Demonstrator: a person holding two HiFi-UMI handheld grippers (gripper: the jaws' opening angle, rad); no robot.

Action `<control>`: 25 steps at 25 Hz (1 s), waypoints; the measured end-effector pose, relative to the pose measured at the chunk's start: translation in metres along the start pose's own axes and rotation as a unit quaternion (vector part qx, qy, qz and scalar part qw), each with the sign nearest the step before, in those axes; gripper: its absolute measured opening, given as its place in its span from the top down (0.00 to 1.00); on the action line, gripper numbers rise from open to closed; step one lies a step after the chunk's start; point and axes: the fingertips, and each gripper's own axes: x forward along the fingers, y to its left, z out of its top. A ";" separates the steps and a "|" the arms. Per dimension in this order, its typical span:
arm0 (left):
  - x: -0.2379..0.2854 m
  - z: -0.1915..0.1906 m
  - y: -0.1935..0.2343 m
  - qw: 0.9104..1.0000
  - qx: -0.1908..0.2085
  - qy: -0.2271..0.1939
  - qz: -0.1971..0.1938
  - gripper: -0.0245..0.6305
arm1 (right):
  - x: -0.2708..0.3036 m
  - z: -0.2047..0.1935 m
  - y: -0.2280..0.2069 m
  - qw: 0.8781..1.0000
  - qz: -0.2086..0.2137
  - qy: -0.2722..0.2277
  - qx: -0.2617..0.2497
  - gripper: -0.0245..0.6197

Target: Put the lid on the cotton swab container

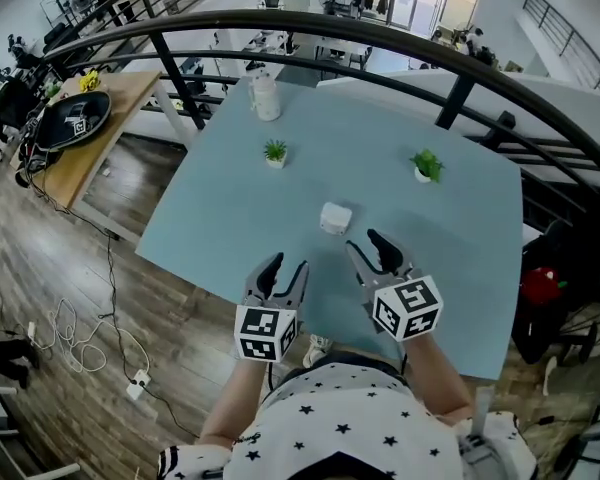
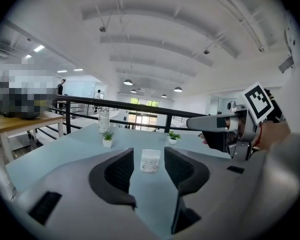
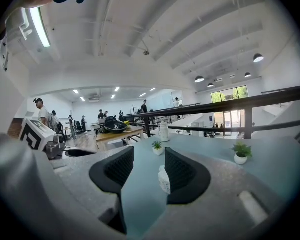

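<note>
The cotton swab container is a small white tub with a white top, standing upright in the middle of the light blue table. My left gripper hovers just short of it on the near left, open and empty. On the near right, my right gripper is also open with nothing between its fingers. In the left gripper view the container stands beyond the left gripper, framed by its jaws. In the right gripper view the container is partly hidden behind the right-hand jaw of the right gripper.
Two small potted plants stand further back on the table, and a white bottle at its far edge. A black railing curves behind. A wooden table with a black round object stands to the left.
</note>
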 end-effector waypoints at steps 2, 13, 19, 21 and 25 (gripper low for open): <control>0.014 -0.003 0.002 1.000 0.003 0.006 -0.006 0.70 | 0.008 -0.001 -0.011 1.000 -0.004 0.004 0.001 0.69; 0.081 -0.018 0.002 0.998 0.017 0.049 -0.047 0.64 | 0.051 -0.012 -0.051 0.999 -0.020 0.027 0.015 0.69; 0.109 -0.033 -0.005 0.995 0.028 0.067 -0.070 0.58 | 0.066 -0.020 -0.062 0.999 -0.023 0.040 0.025 0.69; 0.116 -0.035 -0.004 0.994 0.033 0.068 -0.074 0.56 | 0.072 -0.022 -0.065 0.998 -0.024 0.044 0.029 0.69; 0.131 -0.042 -0.001 0.993 0.038 0.076 -0.077 0.51 | 0.083 -0.030 -0.071 0.998 -0.022 0.053 0.038 0.69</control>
